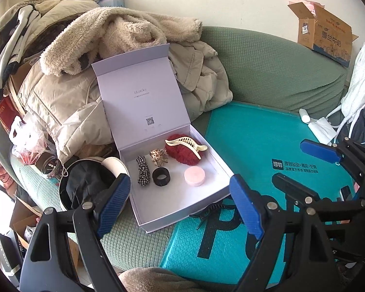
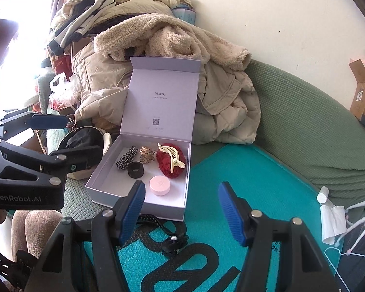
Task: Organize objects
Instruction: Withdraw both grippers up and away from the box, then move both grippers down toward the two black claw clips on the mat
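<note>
An open white box [image 1: 214,163] [image 2: 102,177] sits on the sofa, lid upright. Inside lie a red fluffy clip [image 1: 180,154] [image 2: 164,164] with a cream claw clip [image 1: 186,143] [image 2: 170,157] on it, a pink round case [image 1: 194,175] [image 2: 160,185], a black band [image 1: 161,176] [image 2: 135,169], a checkered scrunchie [image 1: 143,173] [image 2: 126,158] and a gold clip [image 1: 158,157] [image 2: 146,154]. A black claw clip [image 1: 208,213] [image 2: 168,236] lies on the teal mat just in front of the box. My left gripper [image 1: 180,209] is open and empty before the box. My right gripper [image 2: 182,213] is open and empty above the black clip.
A teal padded mat [image 1: 255,146] [image 2: 243,182] covers the green sofa seat. Coats and a fleece [image 1: 124,31] [image 2: 170,41] pile behind the box. A black-and-white hat [image 1: 90,182] [image 2: 85,141] lies left of it. A cardboard box [image 1: 326,29] and white items [image 2: 331,216] sit at right.
</note>
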The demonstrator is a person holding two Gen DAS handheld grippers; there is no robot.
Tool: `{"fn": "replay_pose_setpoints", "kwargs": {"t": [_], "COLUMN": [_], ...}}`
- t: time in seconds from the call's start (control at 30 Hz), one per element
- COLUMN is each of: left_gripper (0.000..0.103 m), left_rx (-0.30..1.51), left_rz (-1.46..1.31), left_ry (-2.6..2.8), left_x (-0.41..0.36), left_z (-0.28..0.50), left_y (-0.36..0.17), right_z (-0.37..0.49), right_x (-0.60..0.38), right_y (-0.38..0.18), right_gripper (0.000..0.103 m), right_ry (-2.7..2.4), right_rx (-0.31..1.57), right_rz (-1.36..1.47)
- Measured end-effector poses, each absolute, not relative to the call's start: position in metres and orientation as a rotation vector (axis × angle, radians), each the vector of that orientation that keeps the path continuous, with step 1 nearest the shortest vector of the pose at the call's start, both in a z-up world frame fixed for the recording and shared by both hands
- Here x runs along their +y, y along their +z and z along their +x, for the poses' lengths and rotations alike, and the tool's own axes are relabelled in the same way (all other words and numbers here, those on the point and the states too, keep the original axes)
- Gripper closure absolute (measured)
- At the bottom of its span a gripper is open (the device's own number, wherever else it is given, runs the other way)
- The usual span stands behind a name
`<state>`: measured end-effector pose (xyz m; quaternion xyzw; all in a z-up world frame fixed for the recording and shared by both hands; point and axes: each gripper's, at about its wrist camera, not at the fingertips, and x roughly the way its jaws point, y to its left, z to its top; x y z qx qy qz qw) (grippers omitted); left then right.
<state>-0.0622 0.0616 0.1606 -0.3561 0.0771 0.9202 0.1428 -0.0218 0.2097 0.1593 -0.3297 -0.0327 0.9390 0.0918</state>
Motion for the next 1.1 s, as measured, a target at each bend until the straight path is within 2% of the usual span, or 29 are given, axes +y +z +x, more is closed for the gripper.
{"fn": "replay_pose_setpoints", "kwargs": {"t": [0.5,0.77,1.1], "left_gripper": [0.020,0.020,0.020], "left_rx": [0.236,0.170,0.172], "left_rz": [-1.065,-1.125,-1.205], "left_ry": [2.571,2.494,2.464], "left_x": [0.070,0.073,0.078], "left_z": [-0.019,-0.020,-0.039], "left_y": [0.134,0.098,0.060], "right_z": [0.012,0.017,0.009], "right_x": [0.192,0.197,0.219], "right_y": [0.139,0.115,0.081], "right_gripper": [0.040,0.040,0.040], "right_ry": [2.781,2.761,2.705], "right_rx": [-0.099,-0.064,0.014], "right_rz": [-1.044,-1.093,-1.175]}}
